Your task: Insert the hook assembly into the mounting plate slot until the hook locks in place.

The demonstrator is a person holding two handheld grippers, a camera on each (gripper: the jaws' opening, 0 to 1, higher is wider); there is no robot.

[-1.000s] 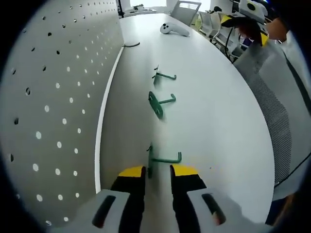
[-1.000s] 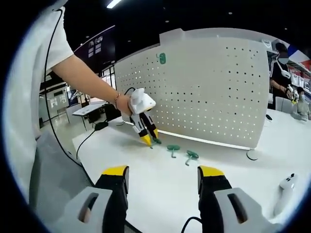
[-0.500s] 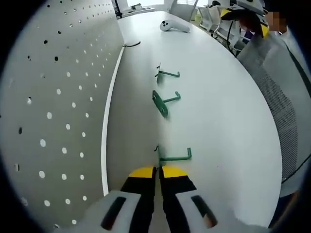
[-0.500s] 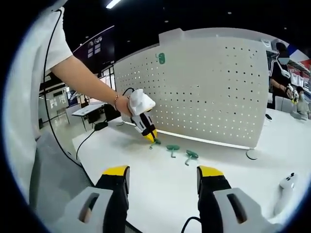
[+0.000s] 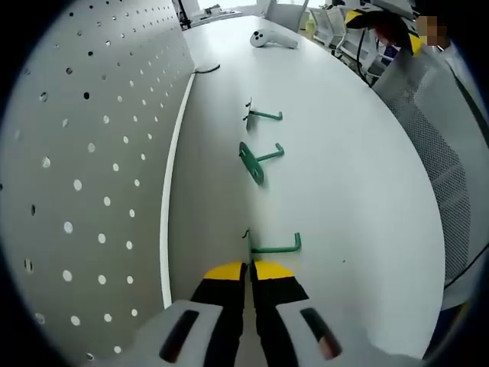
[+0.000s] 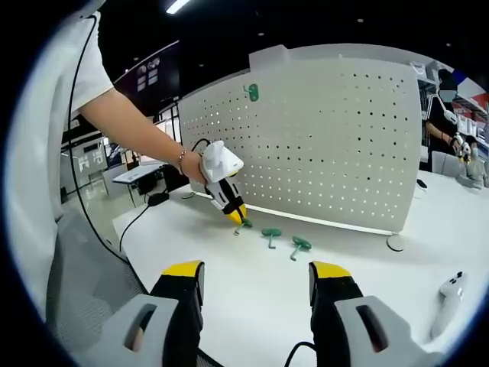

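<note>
Closed since a second ago, left claw (image 5: 248, 270) pinches green hook (image 5: 273, 245).

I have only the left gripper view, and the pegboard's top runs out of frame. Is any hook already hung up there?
Observer: Yes. The right gripper view shows one green plastic hook piece mounted near the top of the white perforated pegboard.
Operator: And my other claw?
Observer: The right claw is open, holding nothing, above the white table.
Operator: Is my left claw on a hook?
Observer: From the side, the left claw is shut, with its tips meeting the end green wire hook, which is low at the table.
</note>
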